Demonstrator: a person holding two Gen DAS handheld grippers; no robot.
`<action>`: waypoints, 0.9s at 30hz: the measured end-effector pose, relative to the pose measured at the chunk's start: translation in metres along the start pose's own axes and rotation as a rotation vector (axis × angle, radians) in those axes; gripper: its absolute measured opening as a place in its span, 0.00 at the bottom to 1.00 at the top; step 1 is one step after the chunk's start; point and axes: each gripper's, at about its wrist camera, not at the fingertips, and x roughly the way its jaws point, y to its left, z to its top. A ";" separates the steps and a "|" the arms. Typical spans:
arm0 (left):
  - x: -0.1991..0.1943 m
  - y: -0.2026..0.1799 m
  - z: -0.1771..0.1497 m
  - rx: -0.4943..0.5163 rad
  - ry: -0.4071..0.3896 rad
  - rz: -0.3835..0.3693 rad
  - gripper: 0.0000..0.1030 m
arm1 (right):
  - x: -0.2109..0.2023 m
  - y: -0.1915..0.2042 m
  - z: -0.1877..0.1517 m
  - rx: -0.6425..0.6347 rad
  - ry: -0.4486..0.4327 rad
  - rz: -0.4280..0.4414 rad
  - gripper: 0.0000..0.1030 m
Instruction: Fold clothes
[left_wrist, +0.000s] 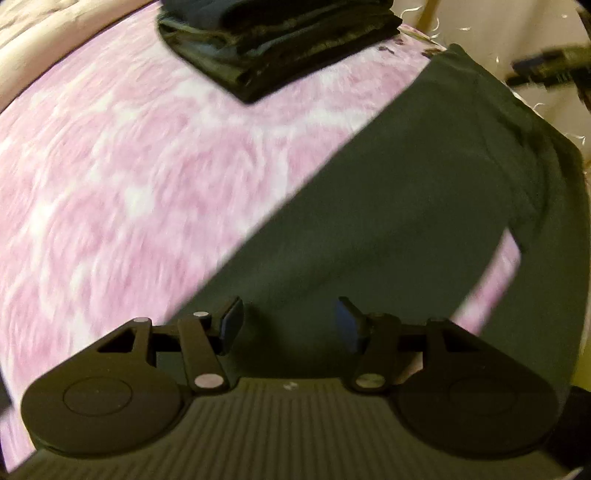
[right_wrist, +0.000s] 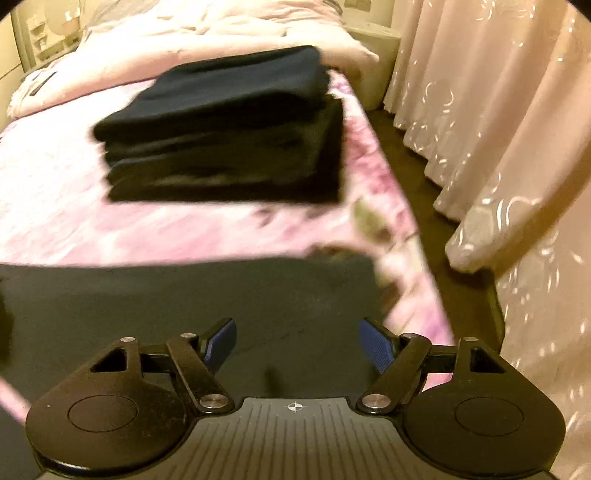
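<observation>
A dark green garment (left_wrist: 399, 206) lies flat on the pink flowered bed sheet (left_wrist: 122, 192); in the right wrist view the same garment (right_wrist: 184, 314) fills the near part of the bed. My left gripper (left_wrist: 290, 325) hovers over its near edge, open, nothing between the pads. My right gripper (right_wrist: 297, 345) is also open above the cloth, its right fingertip near the garment's right edge. A stack of folded dark clothes (right_wrist: 229, 129) sits farther up the bed and shows at the top of the left wrist view as the stack (left_wrist: 273, 48).
A pale pink quilt (right_wrist: 184, 40) is bunched at the head of the bed. The bed's right edge (right_wrist: 413, 258) drops to a dark floor strip (right_wrist: 436, 192), with pink patterned curtains (right_wrist: 498, 129) close beside it. A white nightstand (right_wrist: 373, 62) stands at the far right.
</observation>
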 end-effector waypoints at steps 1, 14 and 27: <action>0.011 0.000 0.013 0.016 0.000 -0.004 0.50 | 0.012 -0.015 0.009 -0.008 0.005 0.013 0.74; 0.052 0.010 0.063 0.046 0.093 -0.077 0.00 | 0.058 -0.082 0.042 0.071 0.061 0.171 0.06; 0.040 -0.003 0.082 0.070 0.052 0.093 0.19 | -0.006 -0.085 -0.032 0.190 0.042 0.127 0.48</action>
